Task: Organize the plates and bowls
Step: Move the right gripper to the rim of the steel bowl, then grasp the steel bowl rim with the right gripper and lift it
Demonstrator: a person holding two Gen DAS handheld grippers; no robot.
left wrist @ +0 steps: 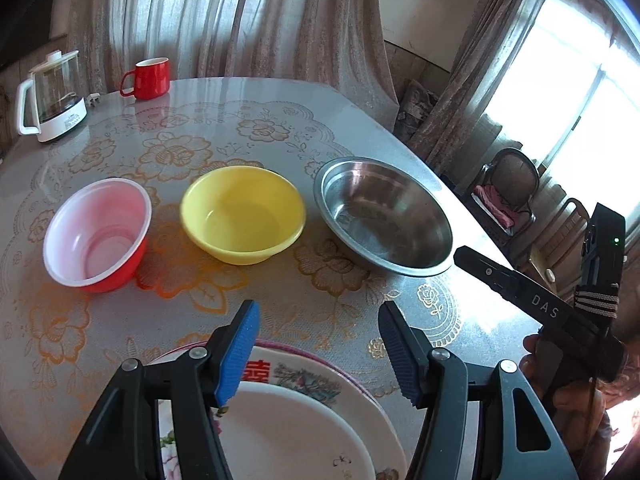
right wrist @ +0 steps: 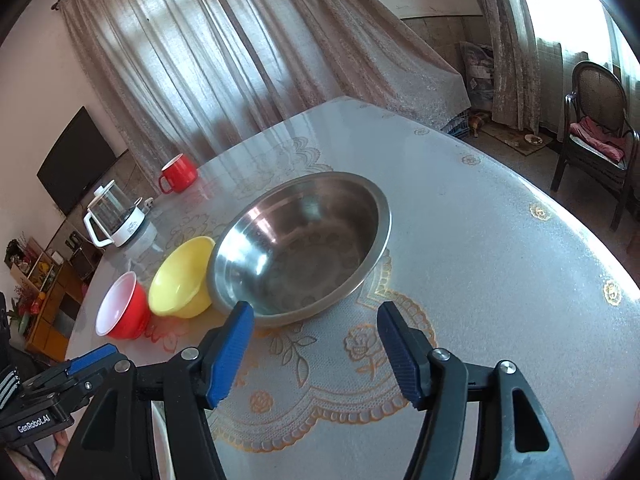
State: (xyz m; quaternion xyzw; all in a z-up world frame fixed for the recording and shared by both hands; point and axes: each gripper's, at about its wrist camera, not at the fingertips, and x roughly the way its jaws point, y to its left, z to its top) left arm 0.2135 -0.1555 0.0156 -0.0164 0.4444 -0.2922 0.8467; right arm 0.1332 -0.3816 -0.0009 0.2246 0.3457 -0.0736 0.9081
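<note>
Three bowls stand in a row on the table: a red bowl with a white inside (left wrist: 96, 236), a yellow bowl (left wrist: 242, 214) and a wider steel bowl (left wrist: 384, 216). Nearest me, a plain white plate (left wrist: 296, 428) lies on a larger flowered plate (left wrist: 320, 376). My left gripper (left wrist: 318, 320) hovers open over the far rim of these plates, with nothing between its blue pads. My right gripper (right wrist: 316, 320) is open too, just in front of the steel bowl (right wrist: 304, 248) and apart from it. In the right wrist view the yellow bowl (right wrist: 180, 280) and the red bowl (right wrist: 120, 312) stand left of it.
A red mug (left wrist: 148, 78) and a glass kettle (left wrist: 52, 96) stand at the far left of the flowered tablecloth (left wrist: 192, 280). The table edge runs close behind the steel bowl on the right. A dark chair (right wrist: 596, 128) stands beyond it, and curtains hang behind the table.
</note>
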